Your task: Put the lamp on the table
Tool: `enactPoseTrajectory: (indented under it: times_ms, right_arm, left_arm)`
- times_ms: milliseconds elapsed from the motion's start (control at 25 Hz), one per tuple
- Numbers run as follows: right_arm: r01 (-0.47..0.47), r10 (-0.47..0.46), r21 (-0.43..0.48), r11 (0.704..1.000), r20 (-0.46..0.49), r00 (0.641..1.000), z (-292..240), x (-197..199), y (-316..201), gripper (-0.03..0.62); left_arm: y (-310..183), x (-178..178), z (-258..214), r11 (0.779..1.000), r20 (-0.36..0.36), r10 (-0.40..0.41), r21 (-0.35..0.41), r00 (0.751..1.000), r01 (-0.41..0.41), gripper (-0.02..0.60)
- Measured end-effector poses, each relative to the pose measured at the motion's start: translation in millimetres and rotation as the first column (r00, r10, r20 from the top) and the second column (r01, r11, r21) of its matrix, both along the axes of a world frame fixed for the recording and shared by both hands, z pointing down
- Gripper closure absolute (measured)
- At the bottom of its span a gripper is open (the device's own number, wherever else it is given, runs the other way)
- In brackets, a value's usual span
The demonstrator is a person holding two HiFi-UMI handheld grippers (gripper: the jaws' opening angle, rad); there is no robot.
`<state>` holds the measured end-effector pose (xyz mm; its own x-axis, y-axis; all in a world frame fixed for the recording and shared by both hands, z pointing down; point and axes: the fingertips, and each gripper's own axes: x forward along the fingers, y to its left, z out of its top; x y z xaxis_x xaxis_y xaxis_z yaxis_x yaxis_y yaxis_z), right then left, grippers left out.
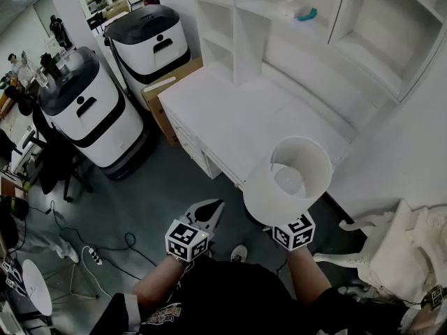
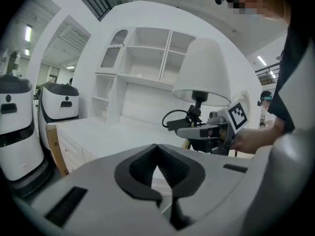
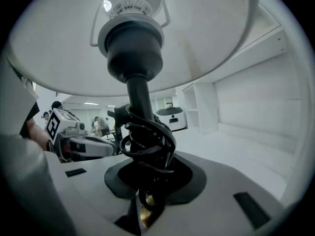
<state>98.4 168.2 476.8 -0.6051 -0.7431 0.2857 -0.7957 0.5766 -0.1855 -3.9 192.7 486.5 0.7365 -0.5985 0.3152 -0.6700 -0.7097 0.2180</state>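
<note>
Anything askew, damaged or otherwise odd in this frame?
One thing: the lamp has its black cord bundled in loose loops round the stem, right where the right claw grips it, so the loops crowd the grip. Otherwise the lamp is roughly upright and looks undamaged.

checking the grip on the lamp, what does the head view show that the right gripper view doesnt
Only the head view: the lamp from above, open at the top, the power strip on the floor and a teal thing on a shelf. Only the right gripper view: the right gripper shut on the lamp's black stem, with the cord coiled round it. Both: the lamp, the white desk, a white machine and the left gripper.
</note>
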Motion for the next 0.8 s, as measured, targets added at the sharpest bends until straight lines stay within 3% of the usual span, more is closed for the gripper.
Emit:
enactPoseTrajectory:
  times_ms: [800]
  right_arm:
    - [-0.011,0.011,0.004,1.000,0.010,1.000,2.3,2.3,0.5,0.493]
  left_arm:
    - [0.1,3.7,4.6,1.000,-0.011,0.009,-0.017,1.000,-0.009,0.575]
